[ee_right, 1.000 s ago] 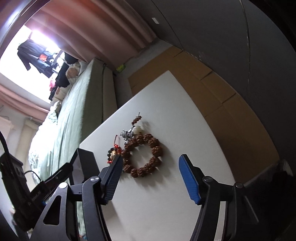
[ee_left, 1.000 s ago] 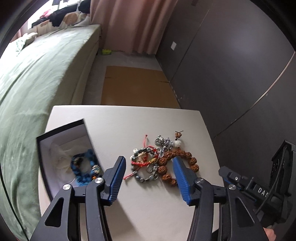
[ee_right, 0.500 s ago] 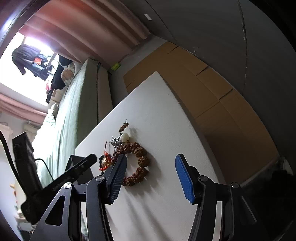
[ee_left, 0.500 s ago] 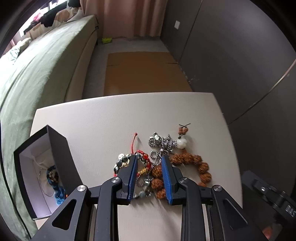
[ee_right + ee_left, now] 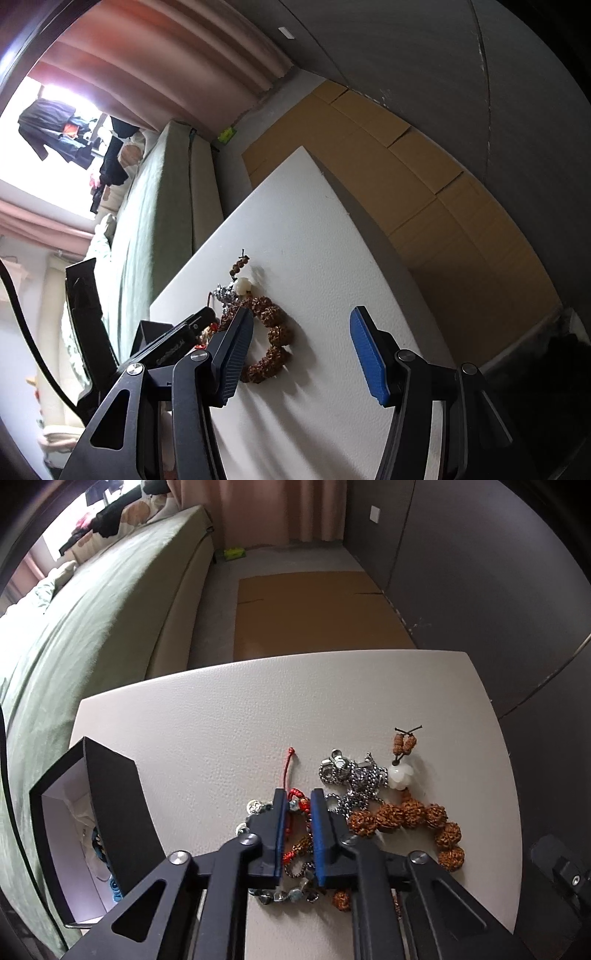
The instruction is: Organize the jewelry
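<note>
A heap of jewelry lies on the white table (image 5: 221,720). My left gripper (image 5: 298,801) is closed down on the red cord bracelet (image 5: 295,805) with silver beads in that heap. Beside it lie a silver chain (image 5: 354,779), and a brown rough-bead bracelet (image 5: 402,816) with a white bead. An open black box (image 5: 110,786) at the left holds a blue bracelet, mostly hidden. My right gripper (image 5: 303,347) is open and empty, hovering over the brown bracelet (image 5: 269,347); the left gripper shows at its left (image 5: 177,347).
A green bed (image 5: 92,627) runs along the table's left side. Brown cardboard (image 5: 314,613) lies on the floor beyond the far edge. A dark wall (image 5: 498,590) stands at the right.
My left gripper moved forward over the heap and its jaws closed from wide open onto the red cord bracelet. My right gripper drew back slightly and stayed open.
</note>
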`<act>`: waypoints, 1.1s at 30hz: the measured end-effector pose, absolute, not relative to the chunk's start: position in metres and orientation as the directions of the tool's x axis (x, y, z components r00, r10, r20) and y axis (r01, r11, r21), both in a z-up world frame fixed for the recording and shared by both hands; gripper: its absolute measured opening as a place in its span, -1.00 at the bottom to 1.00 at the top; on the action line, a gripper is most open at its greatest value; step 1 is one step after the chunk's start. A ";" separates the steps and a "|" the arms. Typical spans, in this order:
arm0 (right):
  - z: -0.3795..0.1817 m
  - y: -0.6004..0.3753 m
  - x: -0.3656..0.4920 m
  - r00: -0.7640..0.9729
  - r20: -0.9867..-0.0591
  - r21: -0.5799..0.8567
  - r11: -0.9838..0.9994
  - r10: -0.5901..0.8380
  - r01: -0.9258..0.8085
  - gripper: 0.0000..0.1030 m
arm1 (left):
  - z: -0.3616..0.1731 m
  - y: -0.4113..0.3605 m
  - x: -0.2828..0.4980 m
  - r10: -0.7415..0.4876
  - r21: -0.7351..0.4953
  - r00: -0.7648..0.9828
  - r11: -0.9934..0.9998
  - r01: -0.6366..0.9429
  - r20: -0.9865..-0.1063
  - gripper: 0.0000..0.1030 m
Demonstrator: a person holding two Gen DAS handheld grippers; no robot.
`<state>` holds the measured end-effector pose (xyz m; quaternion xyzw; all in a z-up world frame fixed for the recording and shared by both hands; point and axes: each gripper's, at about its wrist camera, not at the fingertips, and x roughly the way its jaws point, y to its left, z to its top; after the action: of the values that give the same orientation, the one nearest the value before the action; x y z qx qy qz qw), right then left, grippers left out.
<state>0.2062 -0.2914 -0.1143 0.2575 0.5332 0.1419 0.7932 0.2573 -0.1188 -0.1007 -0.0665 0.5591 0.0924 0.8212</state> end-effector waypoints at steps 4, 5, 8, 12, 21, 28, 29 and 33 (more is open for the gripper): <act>-0.116 -0.286 0.207 0.378 -0.780 0.551 0.834 0.499 0.037 0.10 | -0.099 -0.115 0.254 0.075 -0.007 0.361 0.976 -0.219 -0.929 -0.88; -0.117 -0.284 0.207 0.372 -0.782 0.549 0.835 0.500 0.032 0.10 | -0.097 -0.114 0.252 0.073 -0.009 0.367 0.976 -0.218 -0.927 -0.88; -0.119 -0.276 0.209 0.356 -0.788 0.544 0.839 0.502 0.020 0.10 | -0.088 -0.107 0.242 0.053 -0.036 0.389 0.975 -0.217 -0.920 -0.88; -0.121 -0.262 0.209 0.338 -0.799 0.523 0.852 0.497 -0.015 0.10 | -0.070 -0.094 0.227 0.023 -0.079 0.431 0.973 -0.217 -0.902 -0.88; -0.129 -0.225 0.206 0.321 -0.862 0.388 0.918 0.393 -0.082 0.01 | -0.033 -0.073 0.201 -0.022 -0.153 0.501 0.963 -0.220 -0.865 -0.89; -0.132 -0.206 0.204 0.334 -0.903 0.244 0.962 0.271 -0.121 -0.28 | -0.009 -0.068 0.183 -0.083 -0.218 0.557 0.959 -0.181 -0.826 -1.00; -0.131 -0.205 0.204 0.336 -0.903 0.238 0.963 0.268 -0.127 -0.30 | -0.005 -0.068 0.181 -0.084 -0.218 0.566 0.960 -0.173 -0.820 -1.00; -0.131 -0.205 0.200 0.330 -0.899 0.250 0.956 0.289 -0.155 -0.61 | -0.005 -0.072 0.183 -0.056 -0.176 0.559 0.971 -0.163 -0.827 -1.00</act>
<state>0.2004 -0.2047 -0.1307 0.0594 0.5626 0.1366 0.8132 0.1828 -0.0721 -0.0048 -0.1170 0.4686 0.0306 0.8751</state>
